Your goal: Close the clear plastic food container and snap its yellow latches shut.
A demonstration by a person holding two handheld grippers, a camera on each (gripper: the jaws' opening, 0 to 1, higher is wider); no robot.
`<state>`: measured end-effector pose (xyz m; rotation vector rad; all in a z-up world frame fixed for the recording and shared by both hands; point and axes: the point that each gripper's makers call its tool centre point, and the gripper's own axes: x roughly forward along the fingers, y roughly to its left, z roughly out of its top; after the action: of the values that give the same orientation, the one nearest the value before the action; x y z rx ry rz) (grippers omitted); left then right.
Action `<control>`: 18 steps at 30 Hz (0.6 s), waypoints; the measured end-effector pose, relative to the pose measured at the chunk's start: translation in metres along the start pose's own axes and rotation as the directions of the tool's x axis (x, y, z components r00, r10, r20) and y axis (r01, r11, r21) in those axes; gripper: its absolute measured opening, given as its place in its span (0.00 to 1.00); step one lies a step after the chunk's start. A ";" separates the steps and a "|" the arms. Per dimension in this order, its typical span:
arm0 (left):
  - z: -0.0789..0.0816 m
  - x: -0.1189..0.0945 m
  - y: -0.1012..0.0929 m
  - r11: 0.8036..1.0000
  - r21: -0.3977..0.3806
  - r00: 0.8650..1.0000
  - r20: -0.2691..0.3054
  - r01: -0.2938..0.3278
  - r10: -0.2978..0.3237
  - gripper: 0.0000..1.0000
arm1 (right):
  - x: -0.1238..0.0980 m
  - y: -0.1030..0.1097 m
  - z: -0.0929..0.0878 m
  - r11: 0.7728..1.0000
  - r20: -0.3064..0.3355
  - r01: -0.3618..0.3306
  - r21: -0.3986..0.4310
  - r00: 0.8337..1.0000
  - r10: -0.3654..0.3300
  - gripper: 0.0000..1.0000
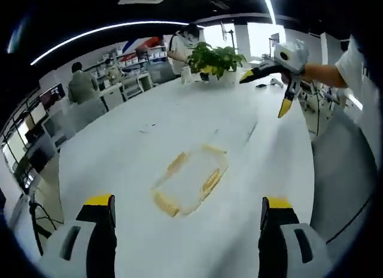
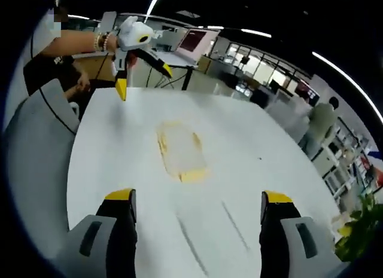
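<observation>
A clear plastic food container with yellow latches (image 1: 190, 181) is seen lying flat on the large white oval table (image 1: 119, 152), roughly at the middle of the tabletop and well apart from every edge. In the right gripper view the same container (image 2: 179, 151) is seen from the opposite side, its yellow latches showing along its rim; the frames are too blurred to tell whether the lid is seated or the latches are snapped.

The left gripper (image 1: 187, 215) is held above the near edge of the table, its 2 yellow-tipped jaws spread wide, with nothing between them. It is also seen in the right gripper view (image 2: 143, 75), held by a hand over the far edge of the table, jaws apart.

The right gripper (image 2: 197, 209) is likewise held above the table, jaws spread wide and empty, clear of the container. In the left gripper view it (image 1: 266, 92) is seen raised over the far right edge, jaws apart.

A green potted plant (image 1: 215, 61) stands at the far end of the table. A person in a green top (image 1: 81, 83) is seated at desks beyond the table.
</observation>
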<state>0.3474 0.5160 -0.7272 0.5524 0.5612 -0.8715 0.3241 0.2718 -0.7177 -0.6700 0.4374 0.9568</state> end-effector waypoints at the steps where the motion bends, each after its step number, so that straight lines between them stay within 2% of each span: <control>1: -0.003 0.005 -0.005 0.998 0.034 0.997 -0.051 0.056 -0.055 0.99 | 0.006 -0.001 0.000 1.000 -0.014 -0.022 -0.023 1.000 0.021 0.82; 3: -0.010 0.013 -0.010 0.991 0.076 0.986 -0.133 0.112 -0.102 0.99 | 0.016 0.001 0.001 0.994 -0.031 -0.078 -0.077 0.997 0.075 0.80; 5: -0.017 0.021 -0.008 0.975 0.168 0.970 -0.219 0.148 -0.110 0.99 | 0.025 0.000 0.003 0.990 -0.040 -0.105 -0.090 0.994 0.102 0.78; 6: -0.019 0.024 -0.007 0.969 0.184 0.963 -0.242 0.166 -0.119 0.99 | 0.031 0.000 0.000 0.988 -0.070 -0.130 -0.088 0.990 0.124 0.76; 7: -0.020 0.026 -0.009 0.965 0.188 0.956 -0.263 0.185 -0.132 0.99 | 0.033 -0.001 0.001 0.987 -0.076 -0.134 -0.089 0.989 0.127 0.75; 9: -0.018 0.036 -0.013 0.958 0.151 0.940 -0.279 0.243 -0.195 0.99 | 0.045 -0.001 0.002 0.972 -0.112 -0.182 -0.150 0.980 0.166 0.73; 11: -0.017 0.045 -0.008 0.949 0.171 0.933 -0.293 0.264 -0.207 0.99 | 0.056 0.001 0.003 0.958 -0.145 -0.223 -0.181 0.969 0.198 0.72; 14: -0.029 0.054 0.002 0.925 0.236 0.901 -0.391 0.297 -0.190 0.99 | 0.073 0.004 0.000 0.949 -0.184 -0.272 -0.159 0.953 0.242 0.71; 15: -0.030 0.057 0.002 0.926 0.225 0.895 -0.401 0.305 -0.197 0.99 | 0.078 0.004 -0.001 0.946 -0.193 -0.284 -0.159 0.948 0.252 0.72; 16: -0.032 0.061 -0.002 0.928 0.178 0.880 -0.414 0.328 -0.232 0.99 | 0.085 0.006 -0.005 0.937 -0.217 -0.312 -0.156 0.937 0.276 0.72; 17: -0.033 0.065 -0.003 0.924 0.168 0.875 -0.415 0.343 -0.249 0.99 | 0.089 0.007 -0.007 0.935 -0.231 -0.327 -0.141 0.929 0.290 0.72; 18: -0.033 0.070 0.001 0.917 0.193 0.874 -0.419 0.350 -0.245 0.98 | 0.097 0.008 -0.011 0.929 -0.246 -0.345 -0.132 0.919 0.307 0.72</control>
<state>0.3771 0.5001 -0.7970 0.9101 0.9180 -1.1531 0.3665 0.3255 -0.7875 -0.8846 0.6850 1.2539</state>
